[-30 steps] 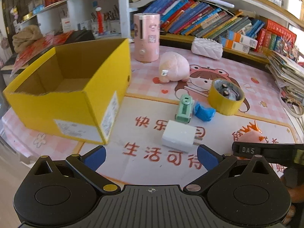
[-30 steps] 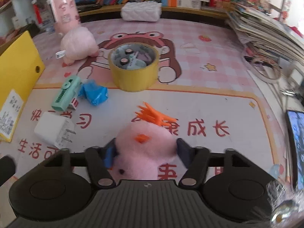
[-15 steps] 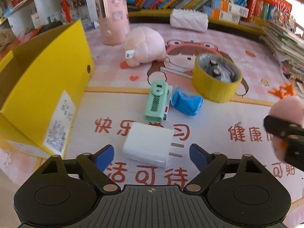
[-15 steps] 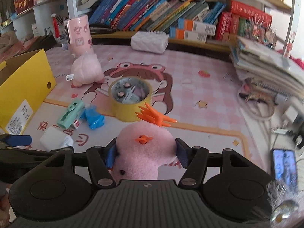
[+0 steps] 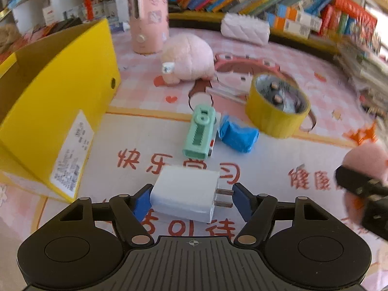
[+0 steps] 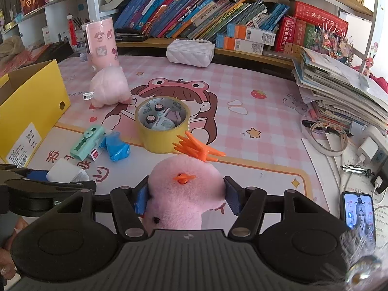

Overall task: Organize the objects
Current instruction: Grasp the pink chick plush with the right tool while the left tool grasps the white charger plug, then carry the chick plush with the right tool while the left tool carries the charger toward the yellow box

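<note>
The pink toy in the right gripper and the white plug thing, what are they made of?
The pink toy looks like soft, fuzzy plush fabric; its surface is fluffy and matte, with orange tufts on top. The white charger looks like smooth, hard plastic with a slight sheen, and its two prongs look like metal.

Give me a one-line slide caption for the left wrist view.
Left claw straddles the white charger on the desk mat, jaws not yet closed, beside the yellow box.

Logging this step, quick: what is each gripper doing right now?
Left gripper: closing around the white rectangular wall charger; whether it grips yet cannot be told.
Right gripper: shut on the pink plush chick toy.
</note>
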{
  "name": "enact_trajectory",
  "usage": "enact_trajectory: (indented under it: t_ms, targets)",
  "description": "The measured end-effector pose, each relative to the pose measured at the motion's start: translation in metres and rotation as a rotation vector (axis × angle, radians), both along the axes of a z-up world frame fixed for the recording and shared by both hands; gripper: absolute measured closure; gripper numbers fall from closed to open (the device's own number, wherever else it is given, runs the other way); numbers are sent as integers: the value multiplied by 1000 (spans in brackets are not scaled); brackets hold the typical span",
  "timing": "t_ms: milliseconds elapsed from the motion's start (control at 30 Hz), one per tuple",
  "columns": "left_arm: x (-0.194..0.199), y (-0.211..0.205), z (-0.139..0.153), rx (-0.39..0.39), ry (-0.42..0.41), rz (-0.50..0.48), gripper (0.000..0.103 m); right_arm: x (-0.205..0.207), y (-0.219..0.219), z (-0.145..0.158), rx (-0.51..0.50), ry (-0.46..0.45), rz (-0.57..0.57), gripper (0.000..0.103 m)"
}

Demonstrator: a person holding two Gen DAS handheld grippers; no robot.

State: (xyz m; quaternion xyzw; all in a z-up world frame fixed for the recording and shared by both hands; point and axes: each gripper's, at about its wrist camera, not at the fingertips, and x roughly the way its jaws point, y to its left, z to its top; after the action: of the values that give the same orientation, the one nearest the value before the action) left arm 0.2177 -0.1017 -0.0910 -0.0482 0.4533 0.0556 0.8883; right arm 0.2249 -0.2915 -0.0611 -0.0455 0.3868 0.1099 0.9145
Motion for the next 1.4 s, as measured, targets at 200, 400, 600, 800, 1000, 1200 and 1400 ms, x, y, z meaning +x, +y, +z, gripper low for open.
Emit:
enact_trajectory:
  t_ms: [200,400,600,800,1000,1200,1400]
  targets:
    - [-30,11,30,-47,-83,44,33,-2,9,2,20,25,-7,44]
    - [-64,29,42,-60,-121,107,33,-15,33,-1,34,43,36,44]
    - [-87,56,43,-81,-135,140,33,-36,64,4,14,21,97,44]
    - [-109,89,52,-84,-180,109,33,-58,95,17,3,-17,83,43]
    - [-136,138,63,-75,-221,92,33,-87,139,30,0,-63,65,43]
    - [-169,187,63,-84,-219,110,33,-127,194,35,-17,-71,88,44]
    - [-203,225,63,-78,-225,115,33,-164,235,32,-11,-75,102,44]
